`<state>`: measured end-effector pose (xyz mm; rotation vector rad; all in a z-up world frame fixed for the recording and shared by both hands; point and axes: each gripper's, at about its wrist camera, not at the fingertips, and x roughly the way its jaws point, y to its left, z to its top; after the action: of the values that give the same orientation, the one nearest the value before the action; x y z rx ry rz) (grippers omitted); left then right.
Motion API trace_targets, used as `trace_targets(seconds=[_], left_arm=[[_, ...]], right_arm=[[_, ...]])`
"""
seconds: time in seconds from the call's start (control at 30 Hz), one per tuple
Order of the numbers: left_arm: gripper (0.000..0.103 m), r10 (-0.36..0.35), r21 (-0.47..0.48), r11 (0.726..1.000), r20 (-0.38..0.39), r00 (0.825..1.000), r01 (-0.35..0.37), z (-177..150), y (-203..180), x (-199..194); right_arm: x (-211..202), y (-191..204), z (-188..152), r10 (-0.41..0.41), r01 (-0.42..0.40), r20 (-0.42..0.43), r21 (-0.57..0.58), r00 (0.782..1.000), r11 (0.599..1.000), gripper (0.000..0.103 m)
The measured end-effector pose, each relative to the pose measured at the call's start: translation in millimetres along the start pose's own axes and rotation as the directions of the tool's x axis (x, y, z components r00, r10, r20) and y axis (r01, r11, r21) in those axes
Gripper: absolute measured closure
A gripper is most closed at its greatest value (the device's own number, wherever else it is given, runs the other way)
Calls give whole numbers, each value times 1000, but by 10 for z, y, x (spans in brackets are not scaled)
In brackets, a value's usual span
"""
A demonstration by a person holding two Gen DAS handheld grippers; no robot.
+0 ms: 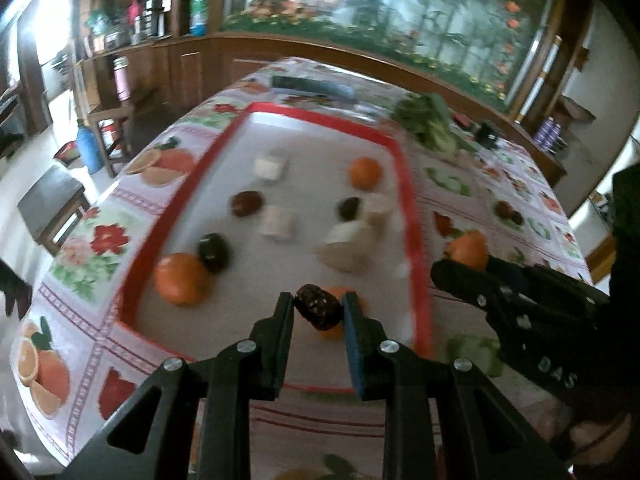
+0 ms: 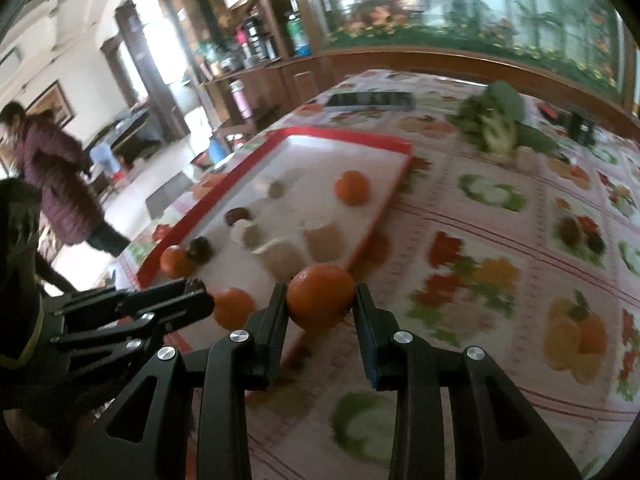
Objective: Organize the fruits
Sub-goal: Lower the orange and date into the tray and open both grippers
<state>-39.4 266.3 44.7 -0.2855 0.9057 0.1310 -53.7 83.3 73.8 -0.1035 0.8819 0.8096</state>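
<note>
A white tray with a red rim [image 1: 224, 136] [image 2: 348, 134] lies on the table and holds oranges, dark dates and pale chunks. My left gripper [image 1: 317, 308] is shut on a dark date [image 1: 318, 306] above the tray's near edge; an orange [image 1: 340, 294] lies just behind it. My right gripper [image 2: 321, 296] is shut on an orange [image 2: 321, 296] above the tray's near right corner; it shows in the left wrist view [image 1: 466, 256] too. Other oranges lie at the tray's left [image 1: 181, 279] and far right [image 1: 365, 173].
The table has a fruit-print cloth [image 2: 500, 240]. A bunch of green vegetables [image 2: 492, 120] and a dark flat device [image 2: 370, 100] lie beyond the tray. A person in a purple coat [image 2: 52, 176] stands at the left. Wooden cabinets run along the back.
</note>
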Motion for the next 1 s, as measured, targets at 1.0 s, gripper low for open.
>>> trace_targets(seconds=[1.0], left_arm=[[54, 67, -29, 997, -66, 996, -69, 2, 201, 340]], right_arm=[[345, 165, -9, 3, -4, -74, -20, 997, 1000, 68]])
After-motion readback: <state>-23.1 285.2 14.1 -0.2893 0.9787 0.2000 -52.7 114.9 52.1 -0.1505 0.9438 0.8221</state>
